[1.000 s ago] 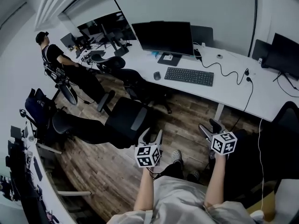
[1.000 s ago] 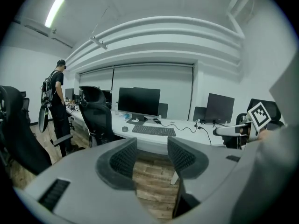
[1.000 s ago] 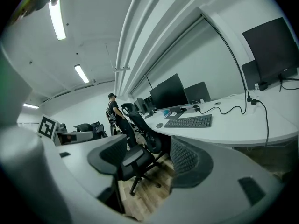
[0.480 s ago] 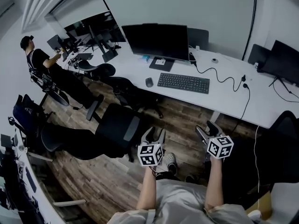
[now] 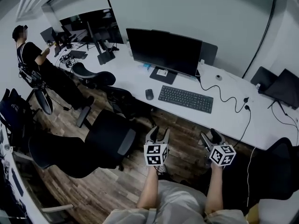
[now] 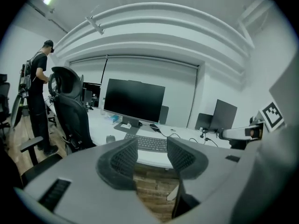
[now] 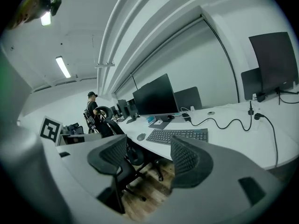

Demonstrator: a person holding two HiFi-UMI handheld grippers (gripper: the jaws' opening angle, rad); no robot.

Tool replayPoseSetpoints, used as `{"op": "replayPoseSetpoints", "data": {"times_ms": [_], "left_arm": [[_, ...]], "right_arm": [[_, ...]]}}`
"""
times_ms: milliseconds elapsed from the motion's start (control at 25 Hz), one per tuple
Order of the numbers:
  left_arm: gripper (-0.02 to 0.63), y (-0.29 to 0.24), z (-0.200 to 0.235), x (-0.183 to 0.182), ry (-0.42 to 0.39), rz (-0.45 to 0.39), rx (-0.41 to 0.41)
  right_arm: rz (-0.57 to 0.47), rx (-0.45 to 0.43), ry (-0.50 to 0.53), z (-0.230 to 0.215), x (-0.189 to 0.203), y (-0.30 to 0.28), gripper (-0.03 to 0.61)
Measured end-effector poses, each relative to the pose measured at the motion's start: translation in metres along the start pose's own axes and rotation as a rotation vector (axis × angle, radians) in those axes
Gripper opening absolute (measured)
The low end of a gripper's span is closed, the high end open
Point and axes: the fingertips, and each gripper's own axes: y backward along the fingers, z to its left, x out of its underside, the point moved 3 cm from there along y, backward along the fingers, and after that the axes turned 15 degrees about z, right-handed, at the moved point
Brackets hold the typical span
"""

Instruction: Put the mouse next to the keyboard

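Observation:
A dark mouse [image 5: 149, 94] lies on the long white desk [image 5: 224, 113], just left of a black keyboard [image 5: 185, 99] that sits before a big monitor [image 5: 163, 52]. Both grippers hang over the wooden floor, well short of the desk edge. My left gripper [image 5: 157, 136] is open with nothing between its fingers; its own view shows the mouse [image 6: 110, 138] and keyboard [image 6: 153, 143] ahead. My right gripper [image 5: 209, 138] is open and empty too, with the mouse [image 7: 141, 136] and keyboard [image 7: 176, 135] in its view.
A black office chair [image 5: 96, 143] stands left of my left gripper, another [image 5: 122, 99] is tucked under the desk near the mouse. A black cable [image 5: 224, 98] runs over the desk right of the keyboard. A person [image 5: 32, 59] stands far left at another desk.
The head view has shifted, so the desk, monitor and keyboard now sit nearer and more central. Both grippers stay low in front of me, open and empty.

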Motion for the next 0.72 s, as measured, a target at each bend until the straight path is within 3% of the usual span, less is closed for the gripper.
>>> {"op": "replayPoseSetpoints", "data": {"times_ms": [320,560,720], "left_arm": [[0.196,-0.046,0.078,-0.023,0.048,-0.004,-0.034],[0.196,-0.067,0.127,-0.043,-0.027,-0.003,-0.097],[0.196,-0.078,0.155,-0.047,0.012,-0.004,-0.095]], "right_arm": [[0.031,0.039,-0.020,0.021,-0.011,-0.078,0.304],[0.038,0.047,-0.086,0.032,-0.019,-0.132,0.304],[0.042,0.037,-0.075,0.044,-0.032,-0.157,0.302]]}}
